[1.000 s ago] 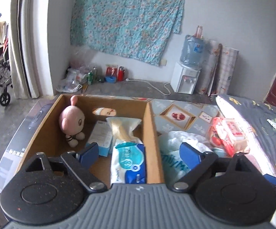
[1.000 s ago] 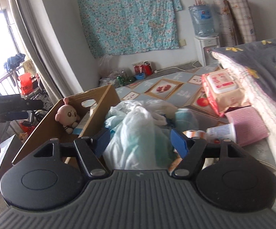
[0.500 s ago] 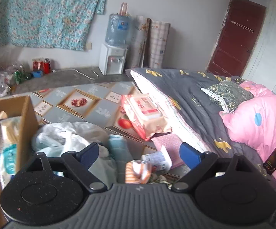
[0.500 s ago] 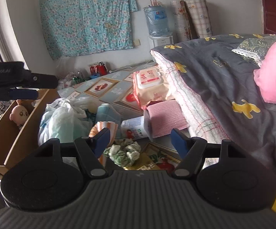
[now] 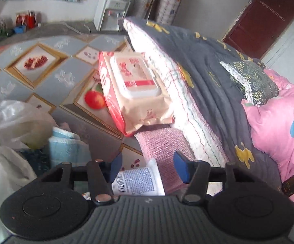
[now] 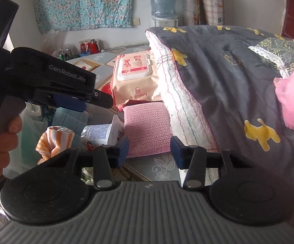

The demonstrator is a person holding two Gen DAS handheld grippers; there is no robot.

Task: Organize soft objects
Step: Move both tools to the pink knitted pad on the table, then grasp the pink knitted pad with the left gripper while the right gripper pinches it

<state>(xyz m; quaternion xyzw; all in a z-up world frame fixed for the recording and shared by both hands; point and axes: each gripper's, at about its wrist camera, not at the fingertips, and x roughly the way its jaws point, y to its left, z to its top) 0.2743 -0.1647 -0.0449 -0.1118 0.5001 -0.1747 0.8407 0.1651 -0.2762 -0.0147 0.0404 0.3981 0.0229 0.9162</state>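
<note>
Grey quilt [image 6: 218,65]: right of both claws. Wet-wipes pack [image 5: 135,90]: ahead. Pink knitted cloth [image 6: 147,130]: just ahead of the right gripper [image 6: 150,149], jaws closing, empty. White tube [image 5: 138,181]: under the left gripper [image 5: 147,165], closing, ungripped. Step: reaching; next, clamp squarely.

A patterned floor mat [image 5: 51,77] carried the clutter. Ahead of the left claw [image 5: 145,167] lay a wipes pack [image 5: 134,89]; a pink knitted cloth [image 5: 161,146] and a white tube [image 5: 136,183] lay between its fingers, a blue towel [image 5: 65,148] to its left, the bed [image 5: 212,75] to its right.
</note>
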